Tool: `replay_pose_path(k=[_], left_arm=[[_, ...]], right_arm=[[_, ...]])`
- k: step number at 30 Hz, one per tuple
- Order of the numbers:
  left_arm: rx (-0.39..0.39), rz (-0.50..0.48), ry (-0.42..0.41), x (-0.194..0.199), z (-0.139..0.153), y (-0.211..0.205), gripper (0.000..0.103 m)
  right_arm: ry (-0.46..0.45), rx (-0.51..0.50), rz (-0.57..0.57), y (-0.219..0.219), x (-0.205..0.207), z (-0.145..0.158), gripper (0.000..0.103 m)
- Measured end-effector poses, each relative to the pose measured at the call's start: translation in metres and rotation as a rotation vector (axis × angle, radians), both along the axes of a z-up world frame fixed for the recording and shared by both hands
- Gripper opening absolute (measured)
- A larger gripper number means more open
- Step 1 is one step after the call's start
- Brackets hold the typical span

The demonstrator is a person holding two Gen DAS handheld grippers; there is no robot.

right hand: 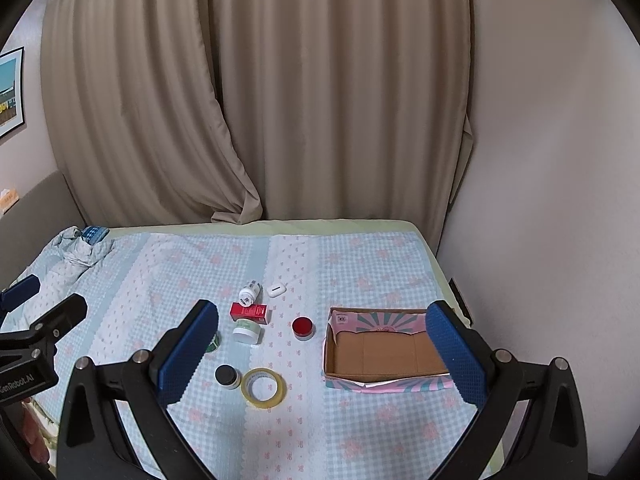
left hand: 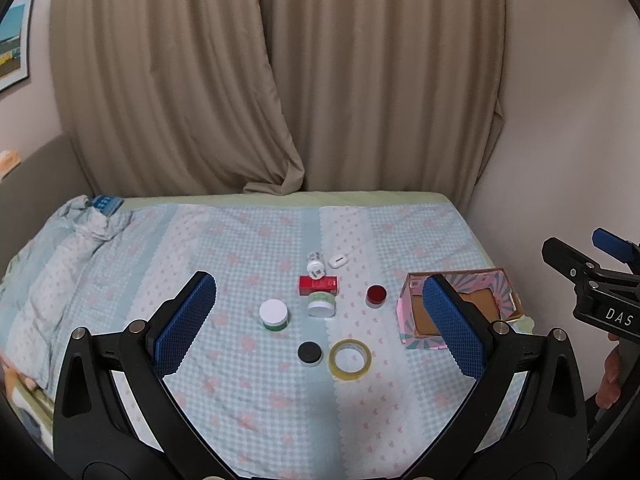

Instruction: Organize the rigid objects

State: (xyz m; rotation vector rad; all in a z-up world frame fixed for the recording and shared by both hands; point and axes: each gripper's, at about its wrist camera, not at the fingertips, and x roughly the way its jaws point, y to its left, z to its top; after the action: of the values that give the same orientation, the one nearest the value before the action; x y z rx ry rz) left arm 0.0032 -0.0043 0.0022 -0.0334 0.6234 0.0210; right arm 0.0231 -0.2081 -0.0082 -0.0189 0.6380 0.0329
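Tape roll (right hand: 264, 387) nearest — beyond it, cardboard box (right hand: 384, 356) bare inside.

White lettering "DAS" is legible on the black body of the right gripper (left hand: 606, 264), at the edge of the left wrist view. The left gripper (right hand: 44, 312), seen in the right wrist view, carries white text that appears to read "GenRobot.AI", its start cut off. Print on the red box (right hand: 249, 312) is too small to read.
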Motion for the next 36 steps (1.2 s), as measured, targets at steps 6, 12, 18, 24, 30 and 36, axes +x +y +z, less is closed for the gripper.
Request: replay_pose_path(k=[6, 12, 18, 24, 30, 36], left_arm=[[-0.003, -0.001, 0.001, -0.0005, -0.0010, 0.0011, 0.103], [-0.001, -0.002, -0.005, -0.0022, -0.0011, 0.0012, 0.103], [-0.002, -0.003, -0.006, -0.0031, -0.0014, 0.0009, 0.103], [-0.004, -0.001, -0.006, -0.0034, -0.0010, 0.0016, 0.103], [-0.001, 0.003, -0.006, -0.0028, -0.0006, 0.0023, 0.103], [-0.006, 0.008, -0.002, -0.0026, -0.0012, 0.0029, 0.103]], right_arm=[[-0.001, -0.002, -0.004, 0.0004, 0.0051, -0.0009, 0.103], [-0.006, -0.005, -0.002, -0.0009, 0.0031, -0.0032, 0.103], [-0.006, -0.005, -0.002, -0.0010, 0.0026, -0.0042, 0.103], [-0.008, -0.005, -0.003, -0.0020, 0.0019, -0.0048, 0.103], [-0.008, -0.004, -0.003, -0.0031, 0.0026, -0.0055, 0.103], [-0.008, -0.006, -0.003, -0.0027, 0.0025, -0.0056, 0.103]])
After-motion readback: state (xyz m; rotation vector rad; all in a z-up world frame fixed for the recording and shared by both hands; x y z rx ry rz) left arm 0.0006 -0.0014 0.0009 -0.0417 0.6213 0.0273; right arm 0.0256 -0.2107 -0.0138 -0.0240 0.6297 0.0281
